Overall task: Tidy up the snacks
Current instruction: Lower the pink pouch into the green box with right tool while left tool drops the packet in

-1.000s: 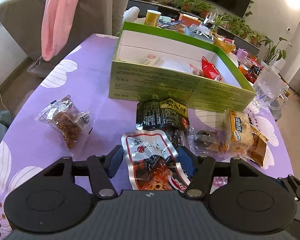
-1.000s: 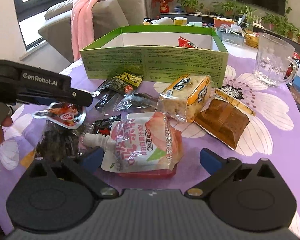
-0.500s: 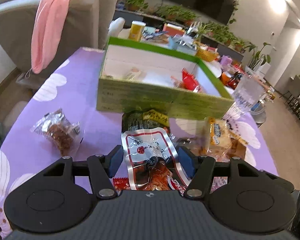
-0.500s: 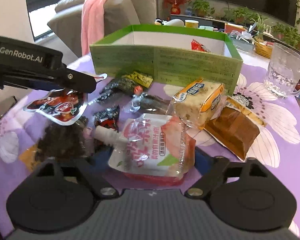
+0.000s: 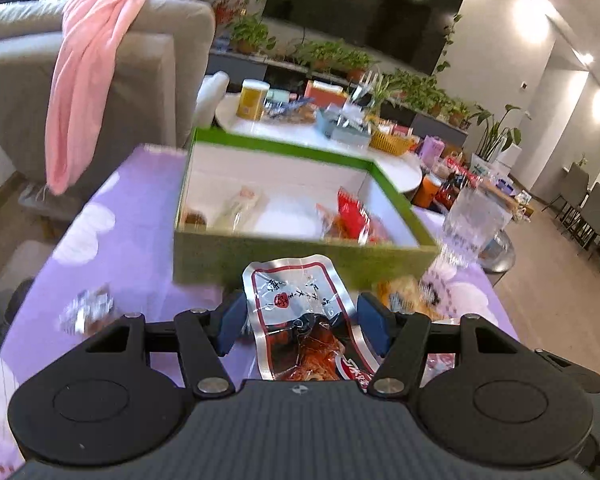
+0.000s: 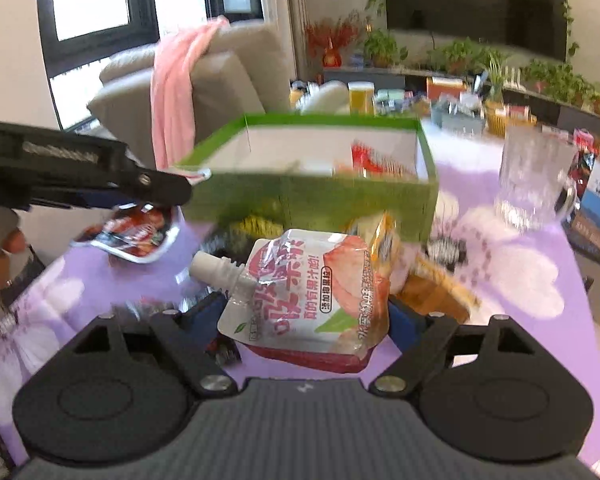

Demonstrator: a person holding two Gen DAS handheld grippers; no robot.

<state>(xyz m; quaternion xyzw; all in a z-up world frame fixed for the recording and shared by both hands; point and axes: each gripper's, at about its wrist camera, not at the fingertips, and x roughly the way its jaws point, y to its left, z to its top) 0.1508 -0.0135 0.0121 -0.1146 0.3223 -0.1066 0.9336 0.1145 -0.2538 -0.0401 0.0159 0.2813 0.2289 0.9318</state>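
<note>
We have both grippers loaded. The left gripper (image 5: 302, 322) has its jaws clamped on a silver-edged red snack pouch (image 5: 300, 312), held off the purple floral tabletop (image 5: 112, 240), just in front of the green box (image 5: 300, 258). From the right wrist view we also see that pouch hanging under the left gripper's fingers (image 6: 156, 190).

The right gripper (image 6: 306, 318) has its jaws gripping a peach juice pouch (image 6: 312, 292) with a white spout, pointing left. The jaws have just been closing a little, pouch between them. It is lifted clear of the tabletop, near the box's front wall.

Inside the box: a red packet (image 5: 352, 216) and a pale packet (image 5: 240, 206). More snack packets lie on the tabletop below, blurred. A glass mug (image 6: 536, 184) stands right of the box.
</note>
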